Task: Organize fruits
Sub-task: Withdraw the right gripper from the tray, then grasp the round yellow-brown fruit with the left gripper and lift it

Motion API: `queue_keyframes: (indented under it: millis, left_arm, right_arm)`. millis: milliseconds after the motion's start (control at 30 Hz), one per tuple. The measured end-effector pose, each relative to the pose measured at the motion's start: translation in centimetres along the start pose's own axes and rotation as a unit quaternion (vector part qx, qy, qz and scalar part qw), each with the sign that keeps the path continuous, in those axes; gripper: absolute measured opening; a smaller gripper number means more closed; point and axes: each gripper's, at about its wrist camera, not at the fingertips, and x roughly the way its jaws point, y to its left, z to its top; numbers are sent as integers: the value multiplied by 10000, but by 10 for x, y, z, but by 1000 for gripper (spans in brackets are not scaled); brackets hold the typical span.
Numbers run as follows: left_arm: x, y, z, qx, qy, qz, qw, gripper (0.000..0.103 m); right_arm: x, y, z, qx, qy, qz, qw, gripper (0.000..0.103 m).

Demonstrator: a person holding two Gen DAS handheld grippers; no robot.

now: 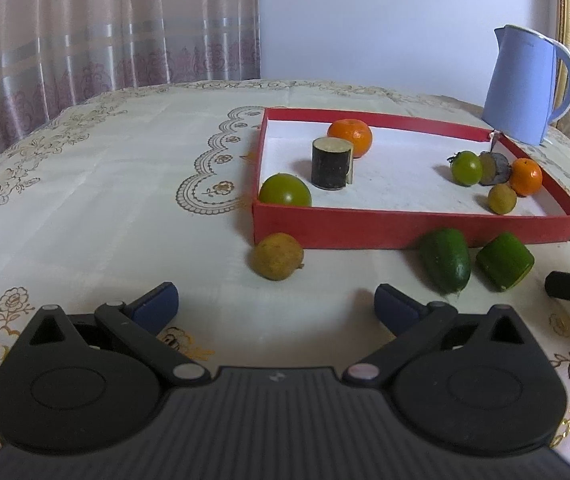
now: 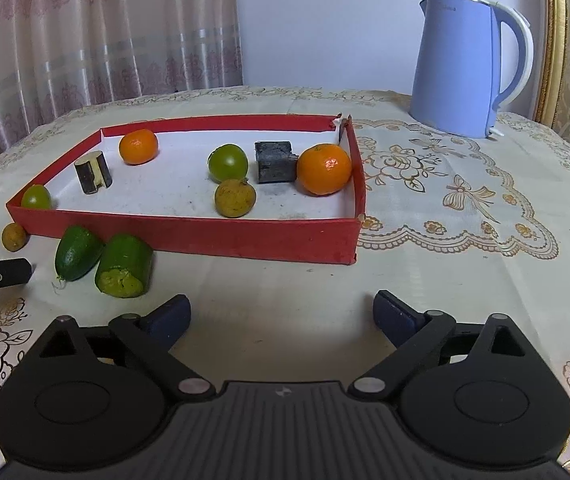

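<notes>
On the tablecloth (image 1: 125, 200), outside the red tray (image 1: 405, 228), three pieces are left: a yellow-brown fruit (image 1: 277, 256) touching the tray's near left corner, then a green tapered piece (image 1: 445, 266) and a green cut chunk (image 1: 505, 262) just beside the near wall.

Inside the tray, left to right: green fruit (image 1: 285, 190) in the near left corner, dark cut cylinder (image 1: 331, 163), orange (image 1: 349, 138) behind it toward the far wall, then a cluster at the right wall: small green fruit (image 1: 466, 168), dark chunk (image 1: 493, 169), second orange (image 1: 526, 176), small yellow-brown fruit (image 1: 501, 198).

Judgement: mostly done; seven pieces in, three still out.

Left gripper (image 1: 276, 300): fingers spread wide, holding nothing, low over the cloth. The yellow-brown fruit lies just ahead, roughly centred between the fingertips, not touching them. The green pieces sit ahead and right of its right finger.

Right gripper (image 2: 281, 312): also wide apart and empty. The green cut chunk (image 2: 124, 266) and tapered piece (image 2: 77, 253) lie ahead of its left finger, off to the left, apart from it. Nothing lies between its fingers. The blue kettle (image 2: 457, 64) stands beyond the tray's far right corner.
</notes>
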Motion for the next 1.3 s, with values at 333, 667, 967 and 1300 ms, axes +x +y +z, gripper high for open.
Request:
queue_keyframes:
  millis: [333,667,967,1300]
  left_arm:
    - [4,9,10,-254,111,-110,9996,103]
    - [14,16,18,-216,28,128,9997,92]
    - [12,12,15,-54,-72,128,9999,66]
    - [10,13,15,-19,-170,12,9999,31]
  right_arm:
    - [0,0,0,-15,4,-11,10000,99]
    - [0,1,0,-20,8,-12,10000,99]
    - [0,1,0,-22,9,-12,10000,99]
    - [0,1,0,-21,9,-11,10000,99]
